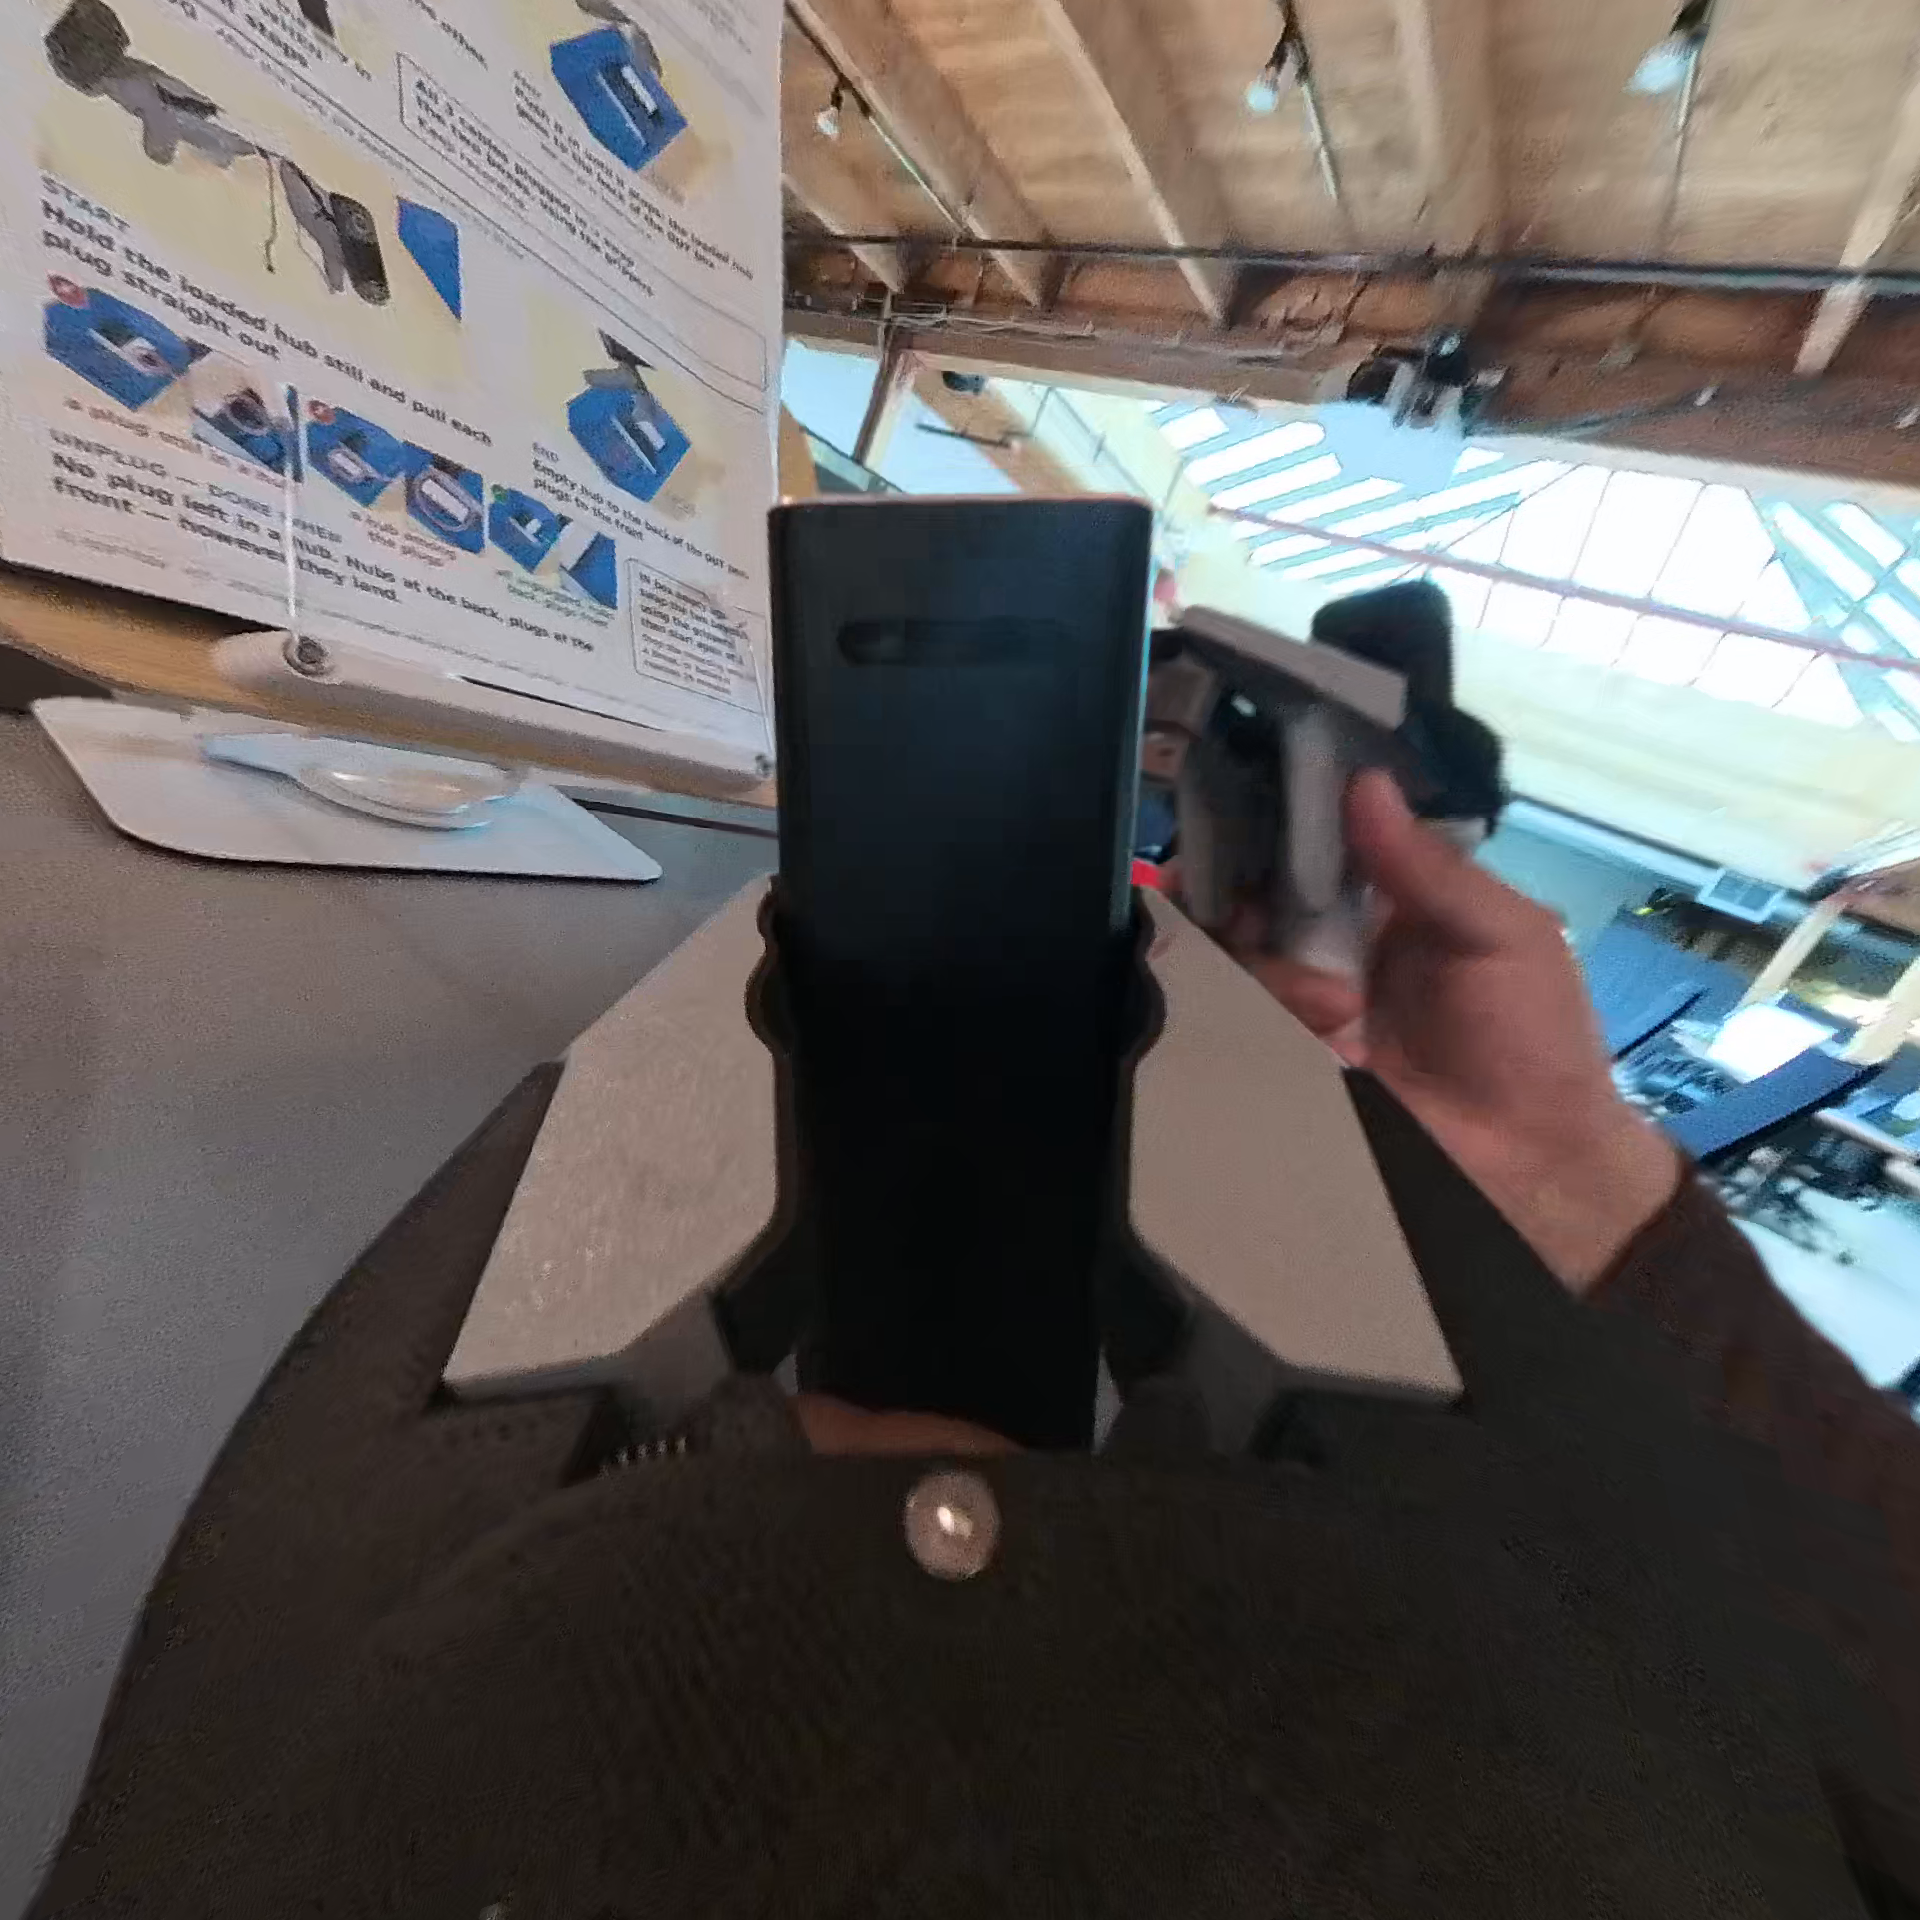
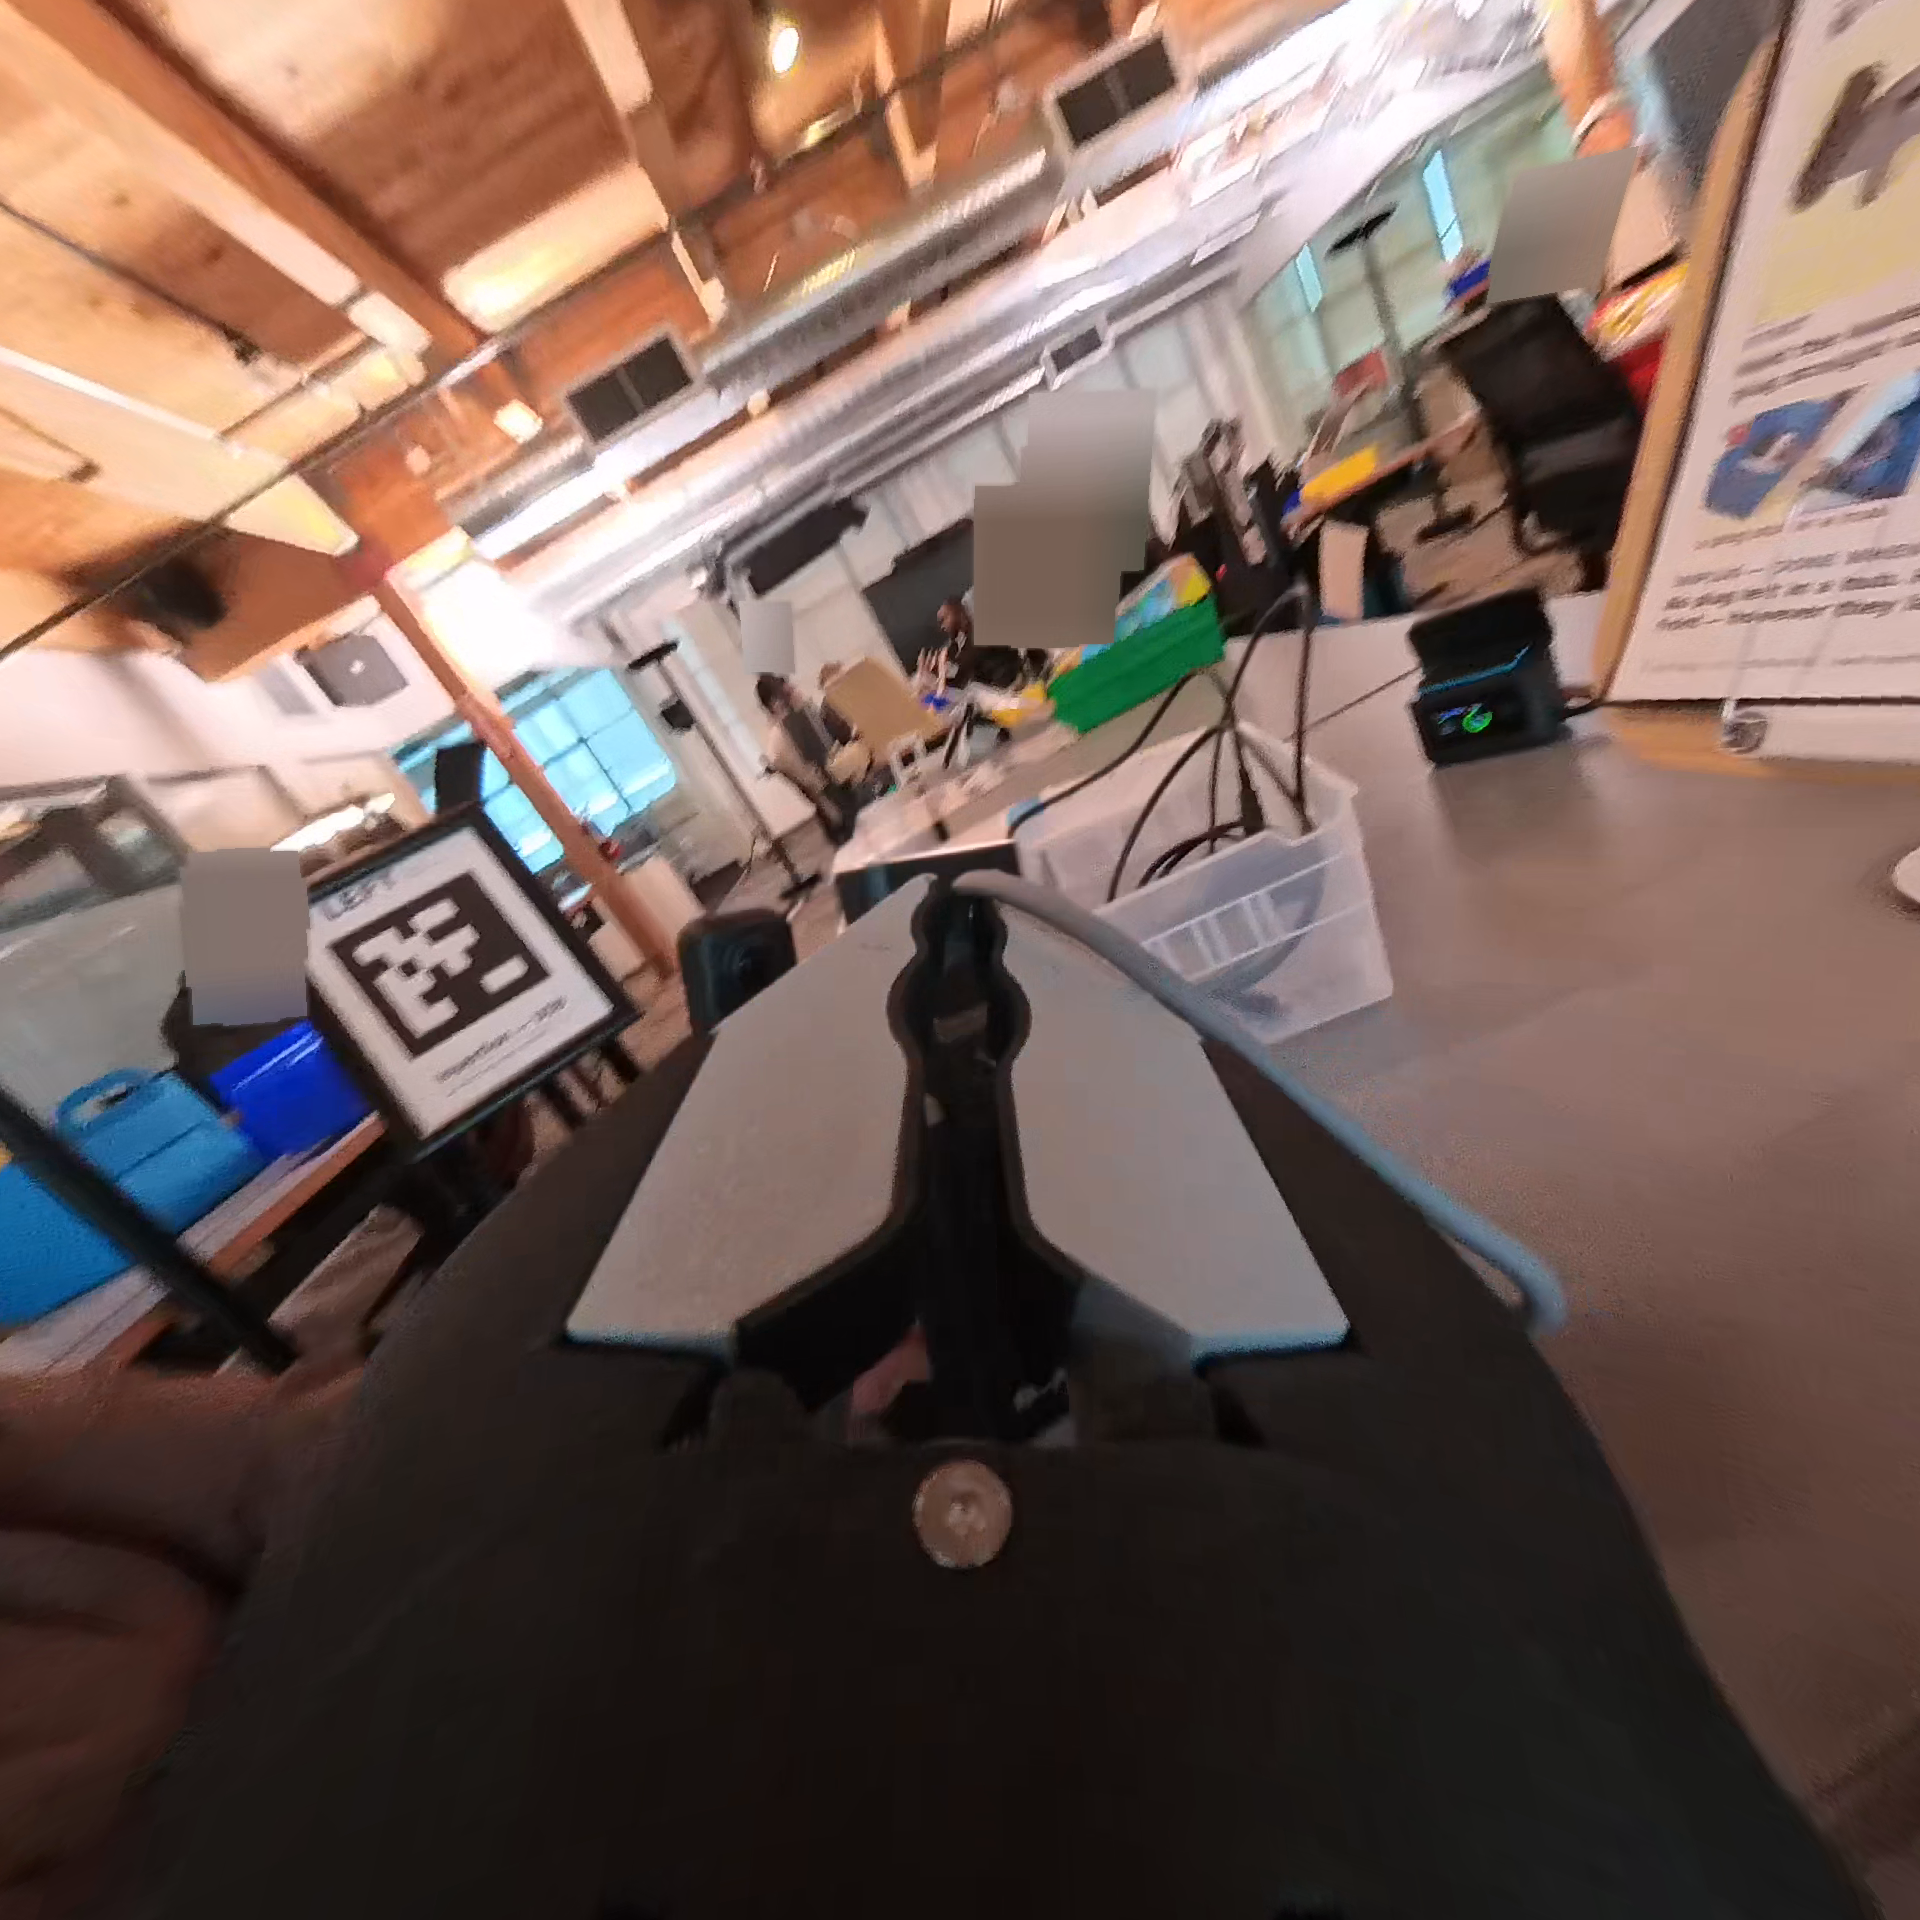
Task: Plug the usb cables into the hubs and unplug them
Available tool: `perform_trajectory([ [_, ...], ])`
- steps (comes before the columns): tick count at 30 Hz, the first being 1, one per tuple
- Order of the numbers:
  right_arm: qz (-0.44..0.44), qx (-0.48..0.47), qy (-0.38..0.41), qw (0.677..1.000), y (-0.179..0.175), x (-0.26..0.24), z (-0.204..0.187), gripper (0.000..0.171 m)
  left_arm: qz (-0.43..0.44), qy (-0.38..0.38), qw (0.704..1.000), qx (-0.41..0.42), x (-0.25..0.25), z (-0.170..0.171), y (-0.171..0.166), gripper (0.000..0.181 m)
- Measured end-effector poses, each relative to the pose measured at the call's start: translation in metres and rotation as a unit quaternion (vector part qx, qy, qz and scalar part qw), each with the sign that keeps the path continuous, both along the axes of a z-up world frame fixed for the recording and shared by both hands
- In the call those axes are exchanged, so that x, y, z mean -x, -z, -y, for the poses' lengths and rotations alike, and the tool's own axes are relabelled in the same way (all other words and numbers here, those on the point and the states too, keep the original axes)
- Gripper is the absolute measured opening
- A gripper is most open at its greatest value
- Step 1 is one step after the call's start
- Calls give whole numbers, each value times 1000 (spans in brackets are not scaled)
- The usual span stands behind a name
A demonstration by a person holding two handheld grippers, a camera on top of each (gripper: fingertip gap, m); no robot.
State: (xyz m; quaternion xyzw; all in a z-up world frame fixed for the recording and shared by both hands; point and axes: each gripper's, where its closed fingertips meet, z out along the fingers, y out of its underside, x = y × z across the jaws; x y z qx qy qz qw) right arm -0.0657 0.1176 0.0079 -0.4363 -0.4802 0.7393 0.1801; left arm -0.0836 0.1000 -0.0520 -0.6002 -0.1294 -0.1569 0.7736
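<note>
My left gripper (image 1: 956, 914) is shut on a dark rectangular hub (image 1: 956, 727), which stands upright between the fingers and rises well past the tips. My right gripper (image 2: 961, 894) is shut on a dark USB plug (image 2: 958, 1023), and its pale grey cable (image 2: 1351, 1143) trails back over the right finger. The plug end meets a dark block (image 2: 894, 883) at the fingertips; I cannot tell whether it is seated. In the left wrist view the right gripper (image 1: 1278, 727), held by a hand (image 1: 1455, 966), sits just right of the hub.
An instruction sheet on a white stand (image 1: 364, 312) stands at the back left of the grey table (image 2: 1610, 1091). A clear bin with black cables (image 2: 1247, 914) and a small black device with a screen (image 2: 1486, 686) sit ahead on the right. A framed marker board (image 2: 457, 977) stands left. The tips of one gripper are about 7 cm away from the tips of the other.
</note>
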Motion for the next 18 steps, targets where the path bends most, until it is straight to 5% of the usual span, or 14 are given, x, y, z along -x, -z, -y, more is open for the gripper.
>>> perform_trajectory([
  [5, 91, -185, -12, 979, -26, -42, -3, 1, -48, -10, 999, 16, -9, -3, 0, 62],
  [9, 115, -297, 37, 947, -86, -73, -32, 2, -69, -17, 997, 19, -13, -4, 0, 62],
  [18, 114, -347, 136, 921, -228, -124, -97, 2, -100, -19, 995, 21, -21, -4, -1, 62],
])
